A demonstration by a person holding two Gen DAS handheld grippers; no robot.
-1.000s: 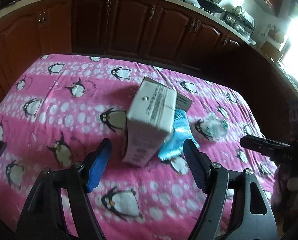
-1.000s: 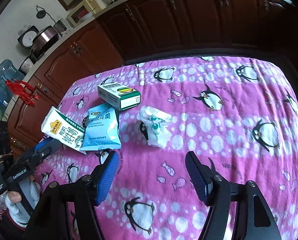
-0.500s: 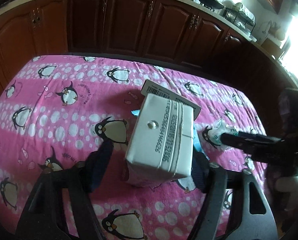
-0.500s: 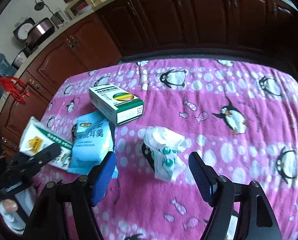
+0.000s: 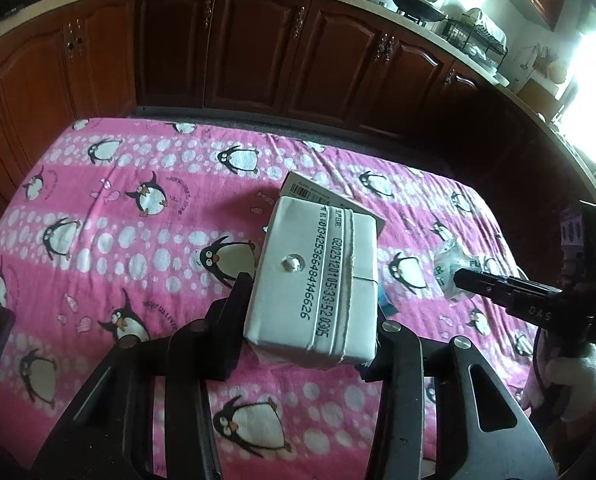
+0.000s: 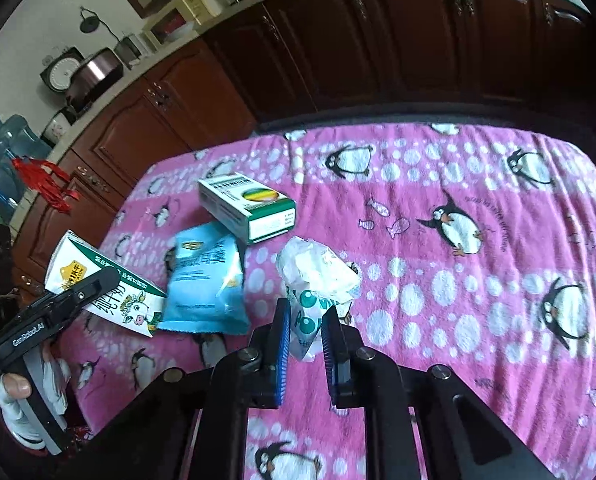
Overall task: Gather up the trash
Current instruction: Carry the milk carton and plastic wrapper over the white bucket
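Milk carton (image 5: 313, 280), seen from the left wrist camera, stands between the pads of the left gripper (image 5: 309, 312), its white end face turned up at the lens and its long axis running down toward the pink penguin blanket (image 5: 138, 240). That face is creased, has a small round foil dot near its middle and a black line of printed digits running along it. The jaws are closing and both pads press its sides, so the carton is gripped. Just beyond the carton a box with a barcode (image 5: 309, 190) peeks out. To the carton's right, the right gripper (image 5: 457, 276) holds a crumpled wrapper (image 5: 449, 264).

From the right wrist camera, the crumpled wrapper (image 6: 317, 280) is white with green letters, its narrow end pinched between the blue pads of the right gripper (image 6: 303, 336), whose jaws are closing almost together; its bunched top points away from the lens. Left of the wrapper lies a light blue snack bag (image 6: 206, 280), beyond that bag a green and white box (image 6: 250, 208), and further left the milk carton (image 6: 98, 280) tilts in the left gripper (image 6: 98, 284), showing green print and a cartoon cow.
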